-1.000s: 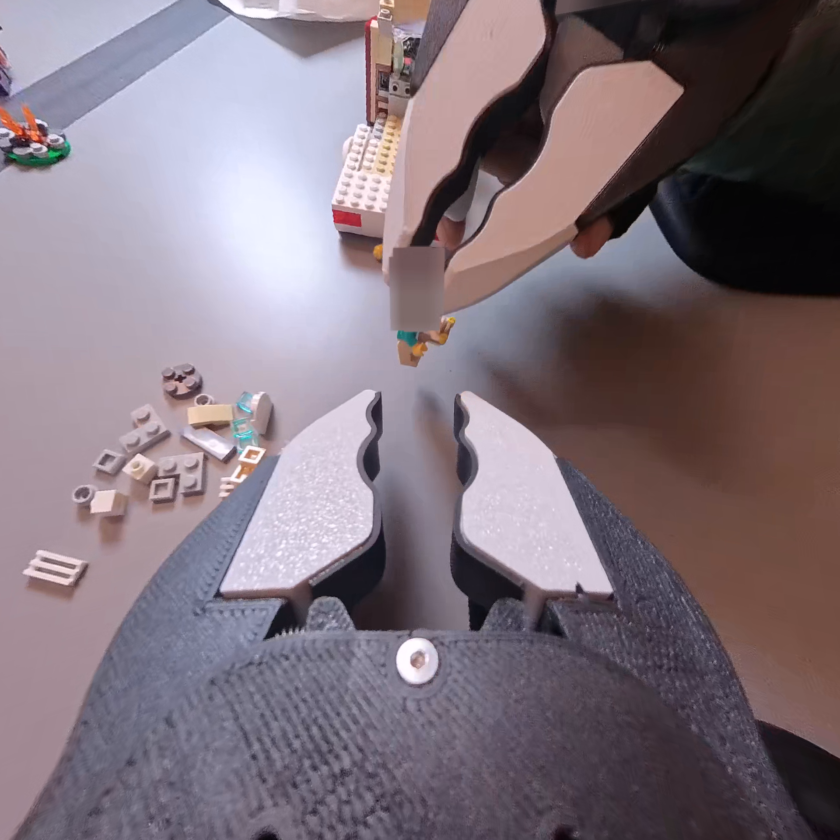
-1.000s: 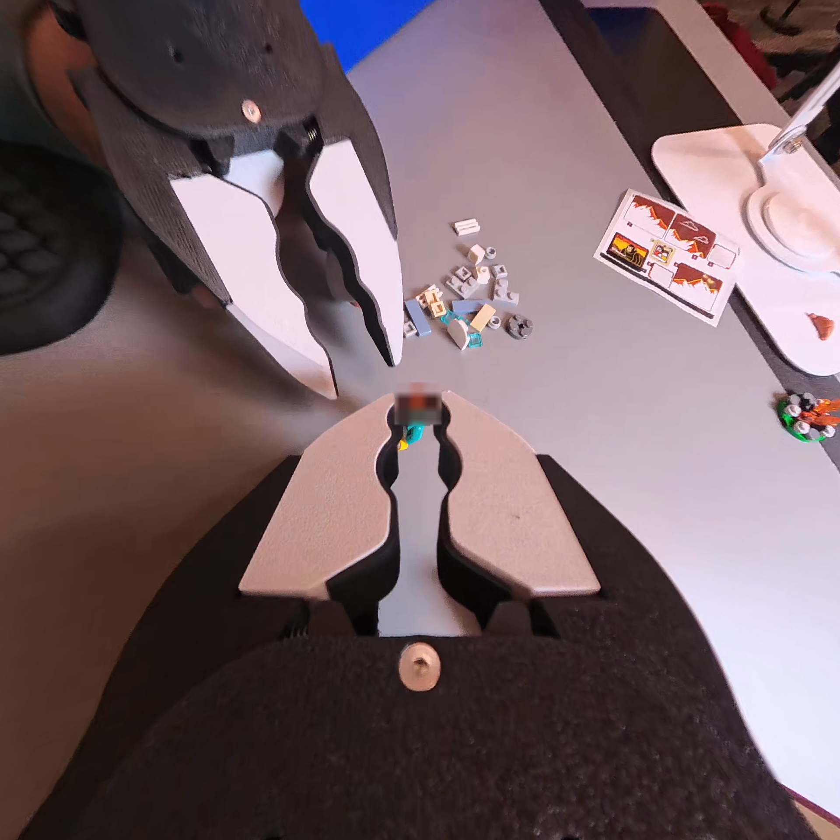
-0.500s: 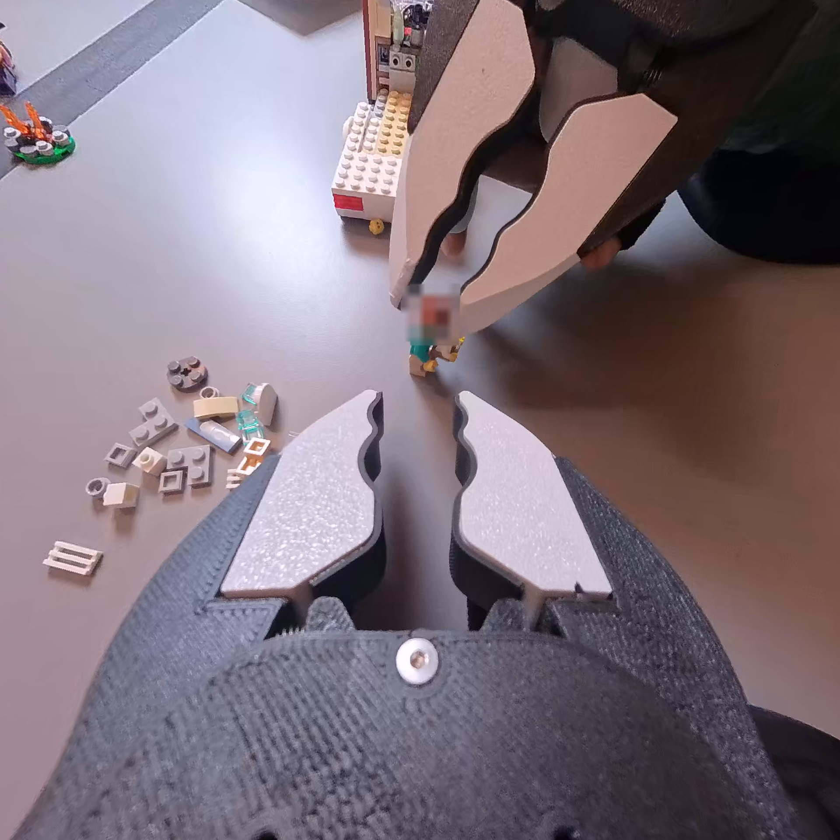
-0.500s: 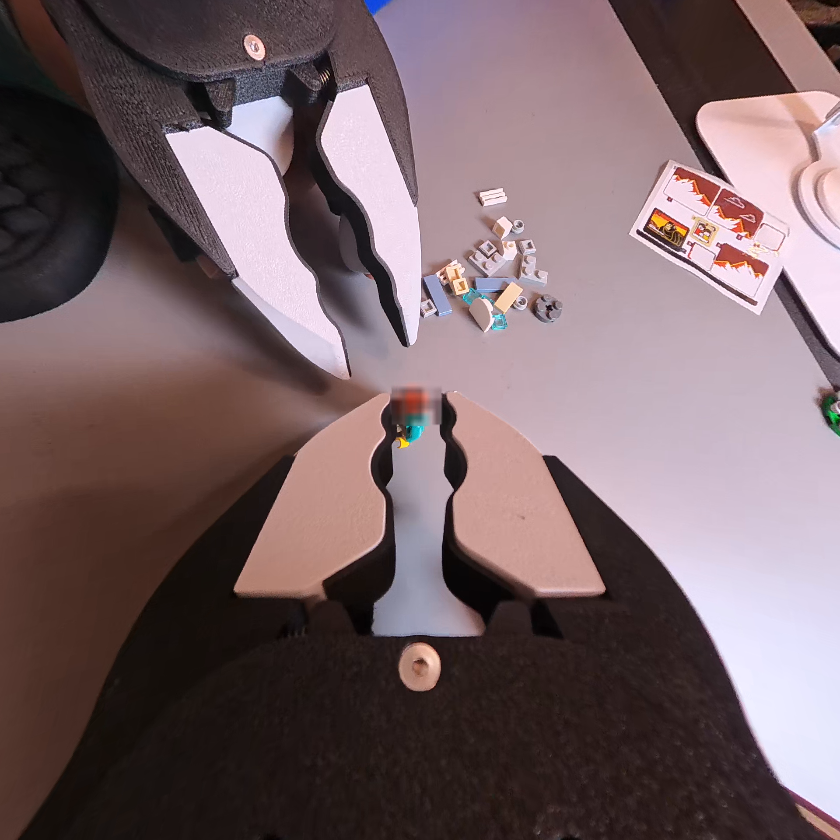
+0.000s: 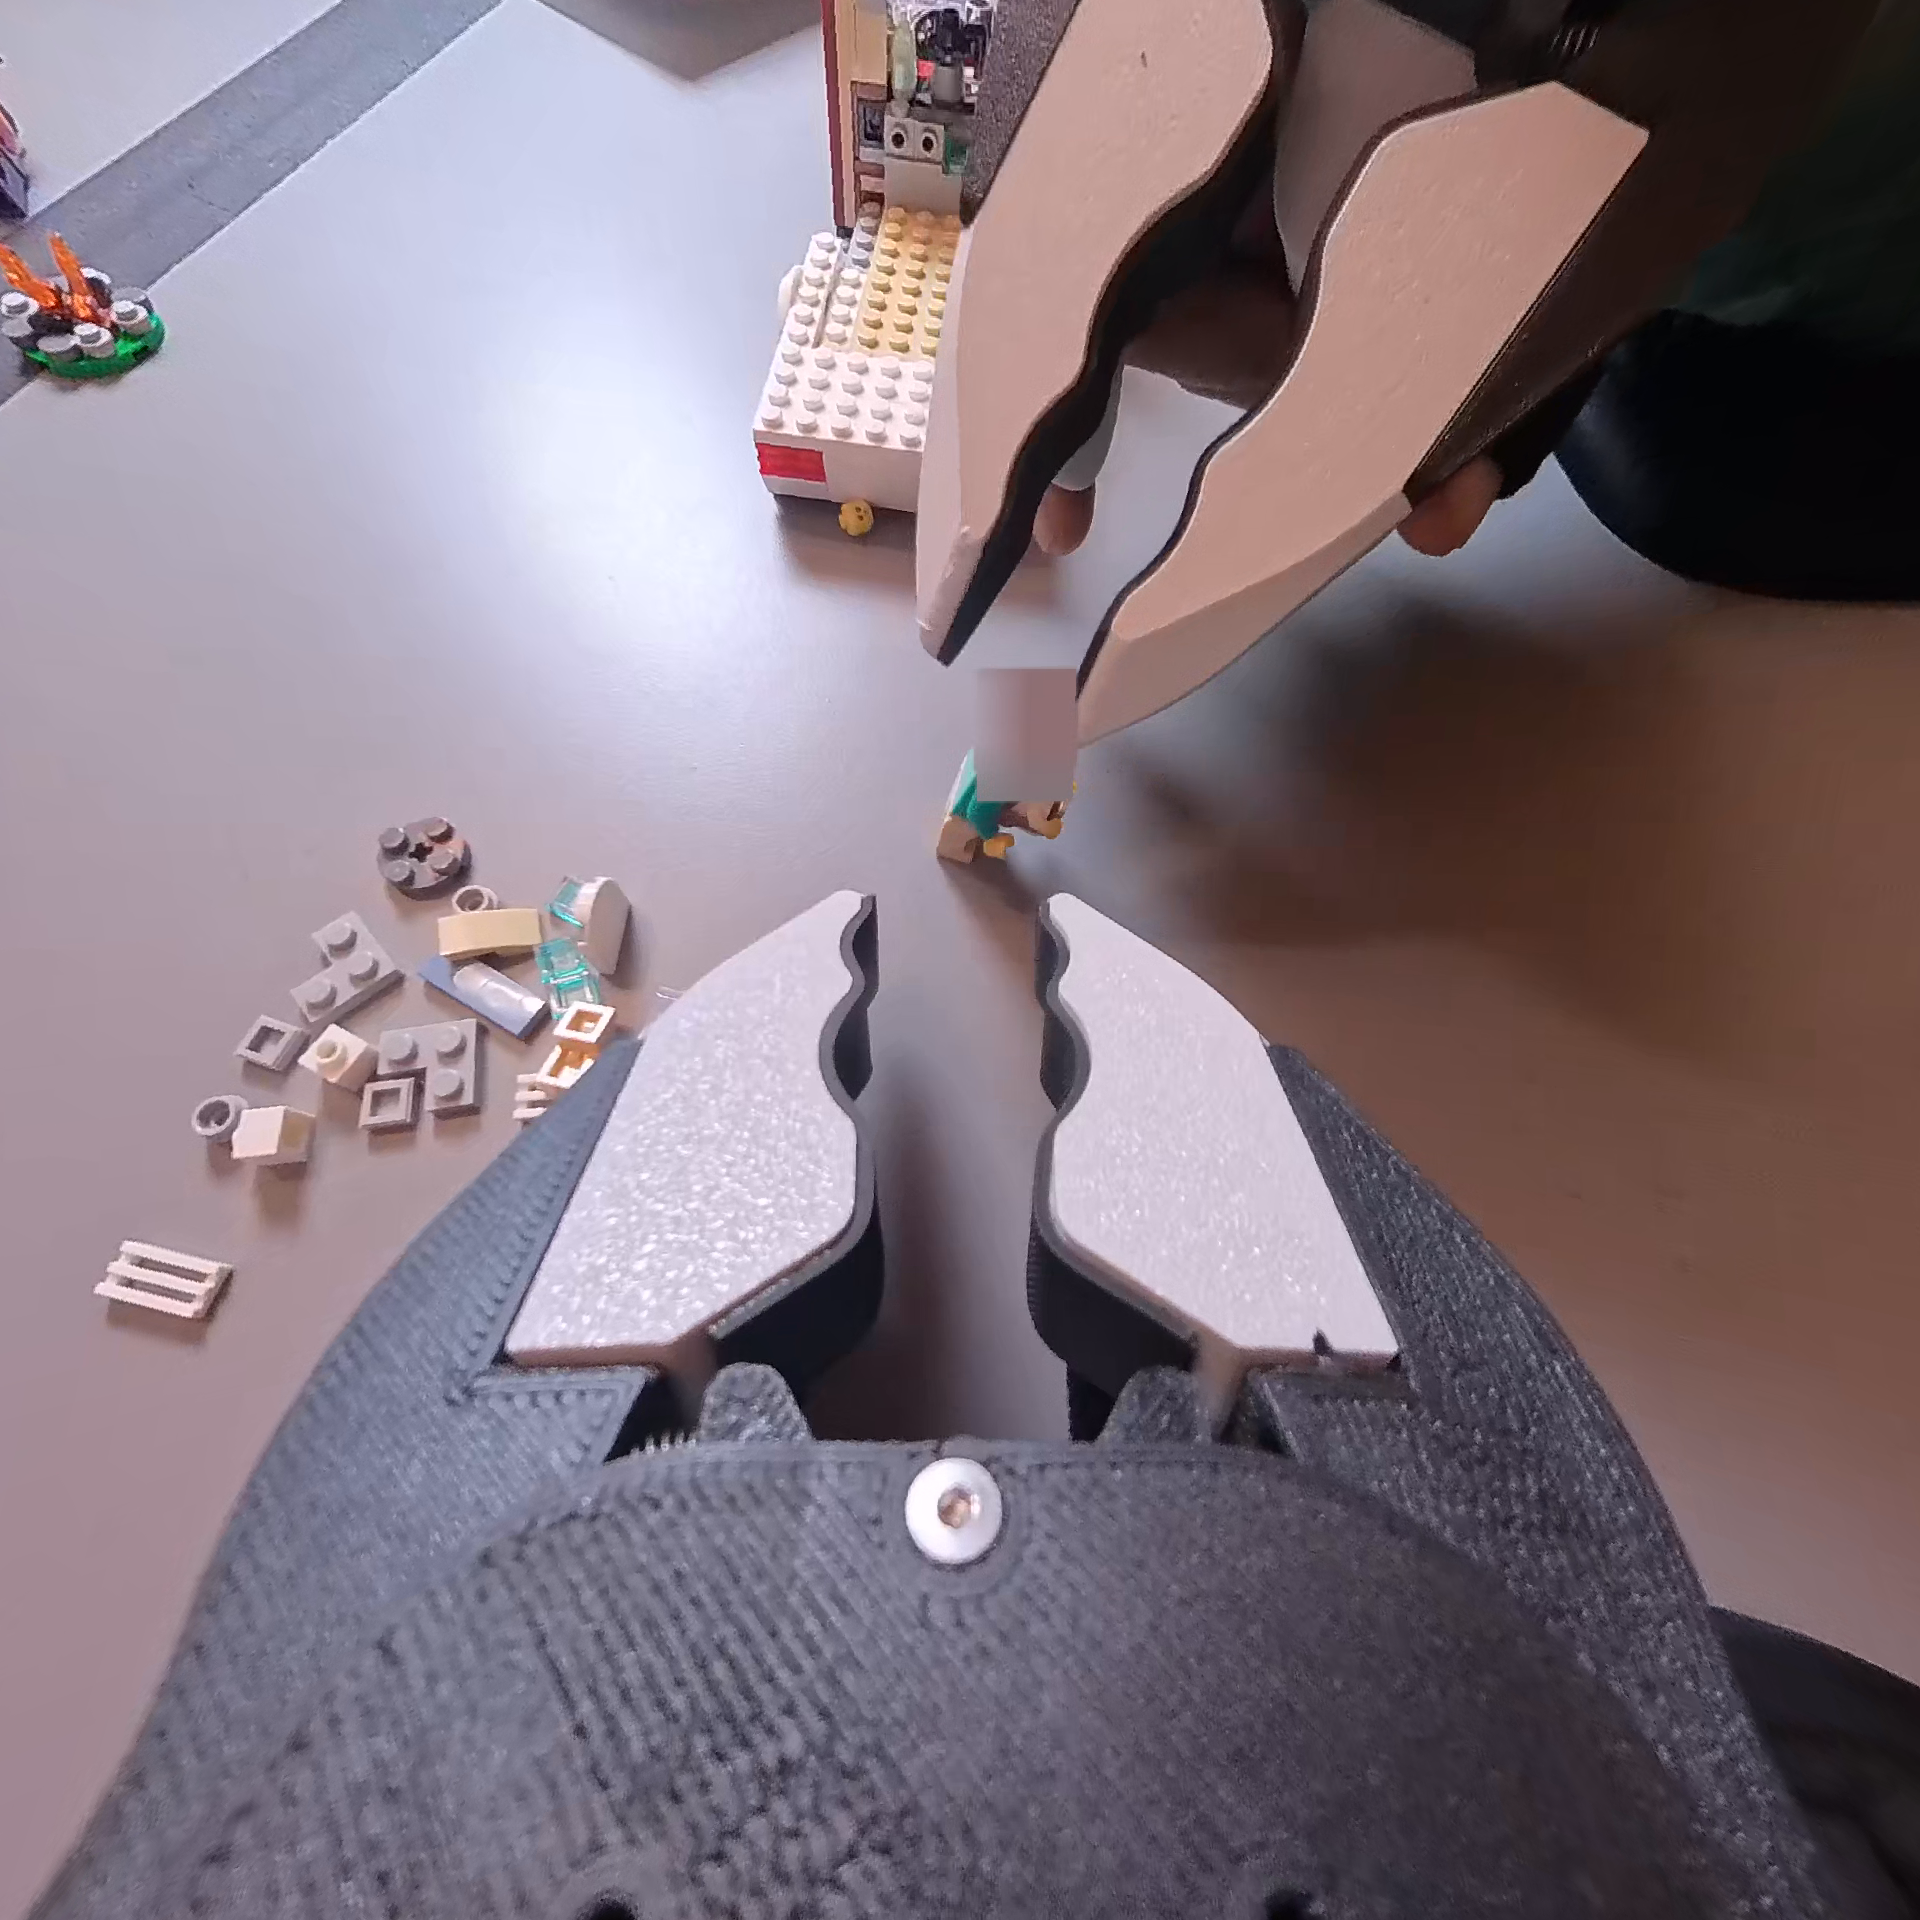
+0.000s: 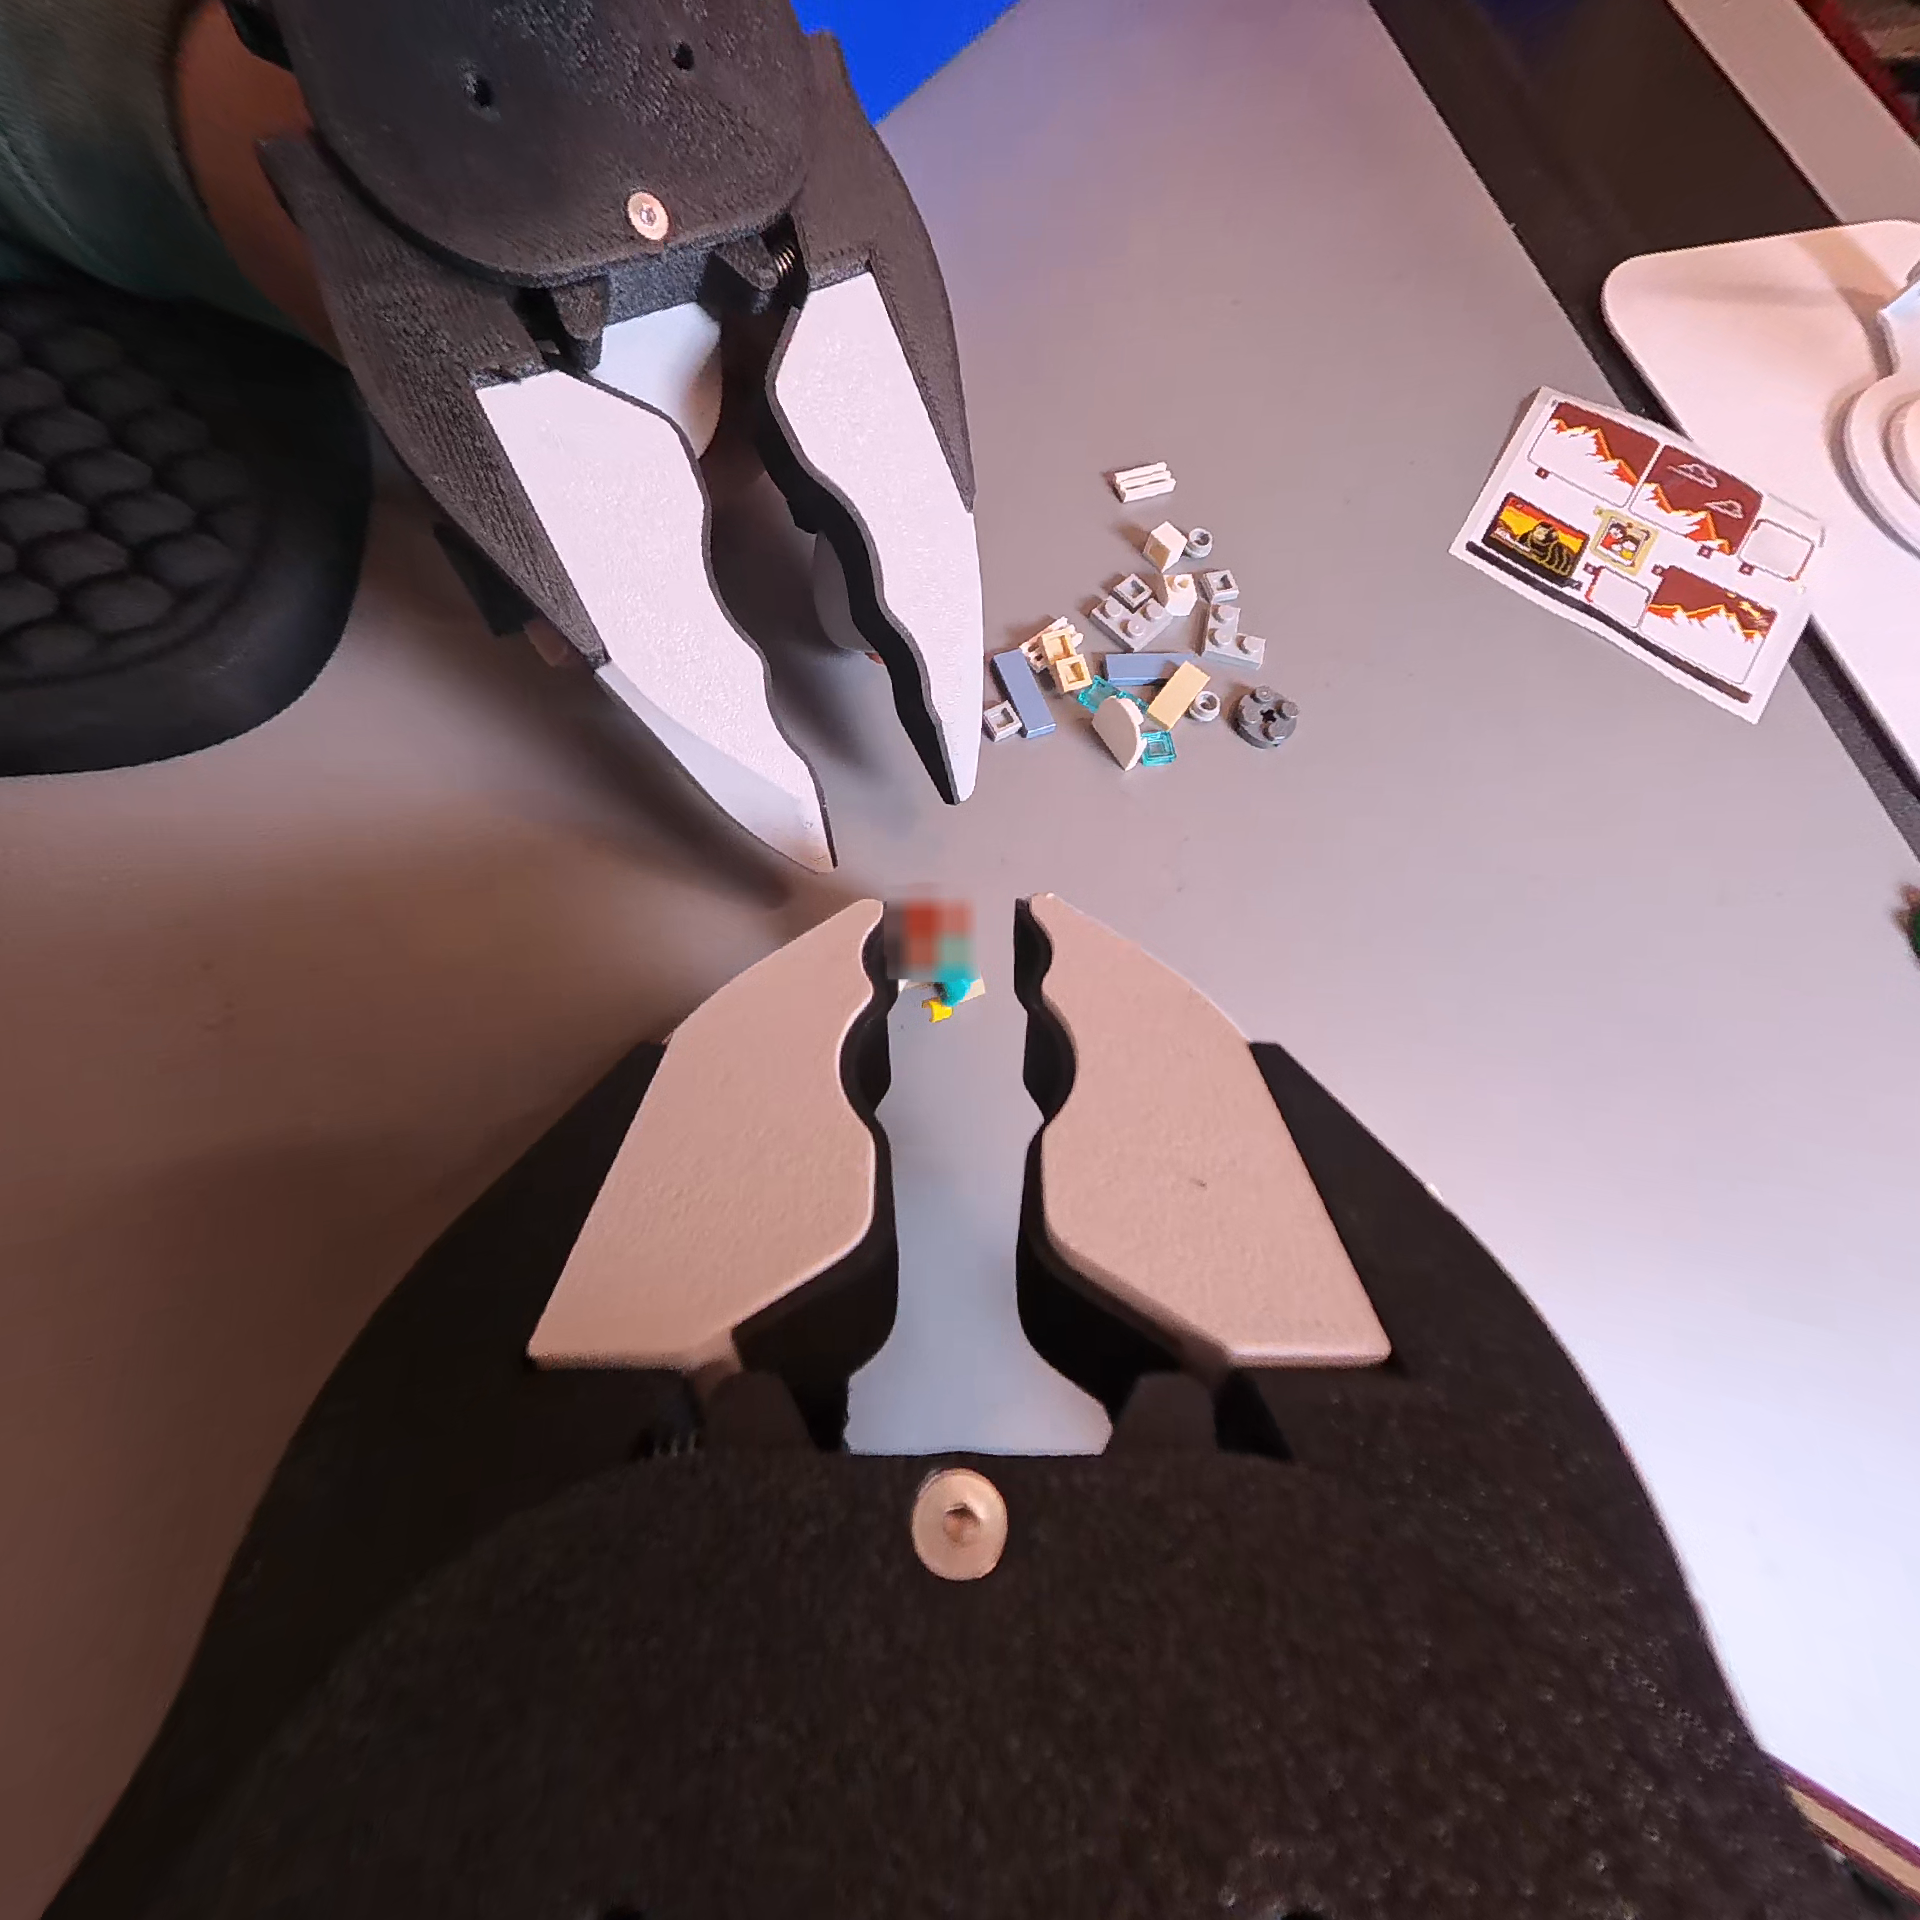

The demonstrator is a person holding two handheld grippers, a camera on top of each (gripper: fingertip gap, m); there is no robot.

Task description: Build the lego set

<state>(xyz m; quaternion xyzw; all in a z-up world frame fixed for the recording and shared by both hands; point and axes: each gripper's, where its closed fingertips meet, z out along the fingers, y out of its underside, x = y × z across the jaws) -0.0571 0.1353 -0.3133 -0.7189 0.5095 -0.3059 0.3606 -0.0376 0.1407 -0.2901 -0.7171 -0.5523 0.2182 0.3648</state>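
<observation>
A small minifigure [image 5: 1000,823] with a teal body stands on the grey table, slightly tilted; a mosaic patch covers its head. My right gripper [image 5: 1013,675] hovers just above it, open, with its fingers apart on either side of the head. In the right wrist view the minifigure [image 6: 954,989] sits between the right gripper's [image 6: 951,925] tips. My left gripper [image 5: 956,914] is open and empty, pointing at the figure from just short of it; it also shows in the right wrist view [image 6: 894,821]. The white and tan lego building [image 5: 862,353] stands behind.
A pile of small grey, tan and clear loose pieces [image 5: 436,1018] lies left of my left gripper, also seen in the right wrist view [image 6: 1143,644]. A sticker sheet [image 6: 1631,545] and a white base [image 6: 1766,343] lie at the right. A small campfire build [image 5: 78,322] sits far left. Left and right tips are no more than a few centimetres apart.
The right gripper lowered the minifigure to the table, opened and let it go. The left gripper stayed open and hardly moved.
</observation>
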